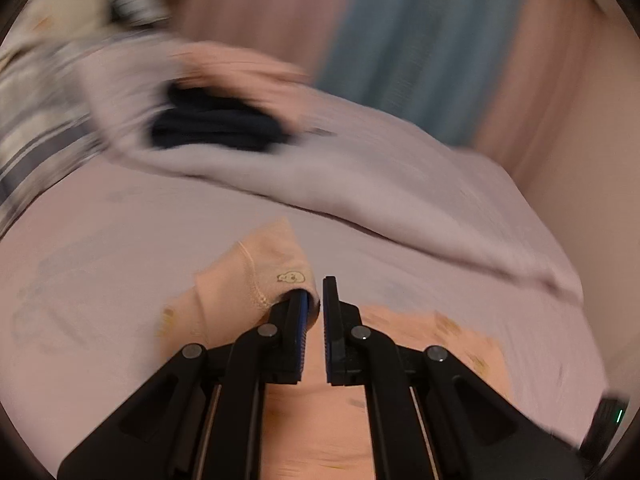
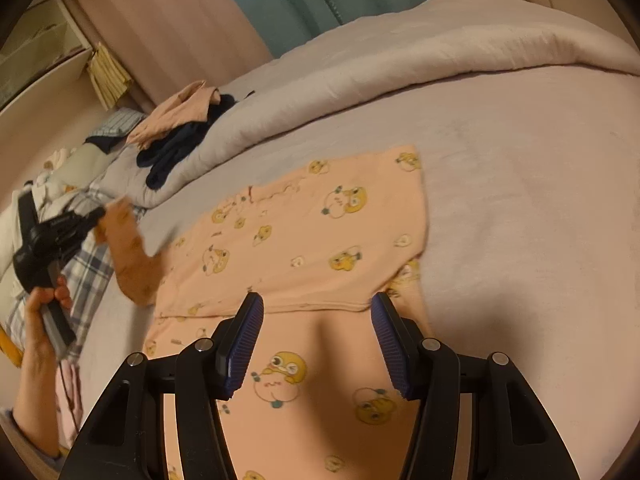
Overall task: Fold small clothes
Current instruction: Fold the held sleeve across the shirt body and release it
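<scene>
A peach garment (image 2: pixel 320 220) printed with yellow cartoon figures lies spread flat on the bed sheet (image 2: pixel 520 200). My left gripper (image 1: pixel 316 292) is shut on the end of its sleeve (image 1: pixel 256 276), and the cloth wraps around the left finger. In the right wrist view the left gripper (image 2: pixel 100 214) holds that sleeve (image 2: pixel 128 248) raised off the bed at the garment's left side. My right gripper (image 2: pixel 316 308) hovers open over the garment's near part, where a folded edge crosses. Nothing sits between its pads.
A rolled grey duvet (image 2: pixel 400 60) runs across the far side of the bed. On it lies a pile of a dark garment (image 2: pixel 176 152) and a peach one (image 2: pixel 176 116). Plaid cloth (image 2: pixel 88 272) lies at the left. A hand (image 2: pixel 44 308) grips the left tool.
</scene>
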`<control>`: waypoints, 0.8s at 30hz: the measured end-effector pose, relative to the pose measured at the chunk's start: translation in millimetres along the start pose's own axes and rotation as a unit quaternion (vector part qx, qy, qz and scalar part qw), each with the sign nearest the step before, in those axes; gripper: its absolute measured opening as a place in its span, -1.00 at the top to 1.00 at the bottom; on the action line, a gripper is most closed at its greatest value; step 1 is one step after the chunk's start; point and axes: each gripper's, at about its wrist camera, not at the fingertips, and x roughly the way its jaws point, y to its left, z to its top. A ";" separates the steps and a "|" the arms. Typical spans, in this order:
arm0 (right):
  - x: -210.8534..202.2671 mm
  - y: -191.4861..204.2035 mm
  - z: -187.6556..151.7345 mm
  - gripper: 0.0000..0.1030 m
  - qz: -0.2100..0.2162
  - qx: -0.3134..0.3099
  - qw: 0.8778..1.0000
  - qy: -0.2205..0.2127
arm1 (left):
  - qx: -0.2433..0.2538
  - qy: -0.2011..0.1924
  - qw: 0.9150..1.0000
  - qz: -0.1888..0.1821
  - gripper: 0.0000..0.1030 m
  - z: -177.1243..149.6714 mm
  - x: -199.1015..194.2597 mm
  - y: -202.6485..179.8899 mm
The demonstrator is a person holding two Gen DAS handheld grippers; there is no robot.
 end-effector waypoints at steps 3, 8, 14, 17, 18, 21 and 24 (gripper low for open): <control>-2.3 -11.7 2.3 -0.09 0.009 0.018 1.000 -0.002 | 0.095 0.025 0.995 -0.026 0.84 -33.7 18.3 -87.6; 4.8 -34.3 8.4 -0.10 0.042 0.079 0.996 0.006 | 0.175 0.121 0.974 -0.072 0.67 -93.6 62.9 -170.0; 18.4 -57.0 18.7 -0.23 0.108 0.166 0.980 0.006 | 0.218 0.165 0.957 -0.093 -0.36 -127.6 80.1 -187.9; 31.0 -56.9 23.2 -0.23 0.135 0.185 0.973 0.023 | 0.205 0.163 0.959 -0.111 -0.46 -122.3 66.9 -169.5; 35.9 -54.3 24.4 -0.23 0.144 0.188 0.971 0.029 | 0.196 0.161 0.960 -0.119 -0.47 -121.0 57.3 -163.2; 44.6 -42.5 26.2 -0.23 0.159 0.181 0.970 0.045 | 0.157 0.135 0.968 -0.143 -0.56 -117.4 24.9 -128.5; 58.0 -25.8 31.8 -0.23 0.110 0.144 0.981 0.074 | 0.120 0.110 0.982 -0.095 -0.62 -113.9 8.3 -82.9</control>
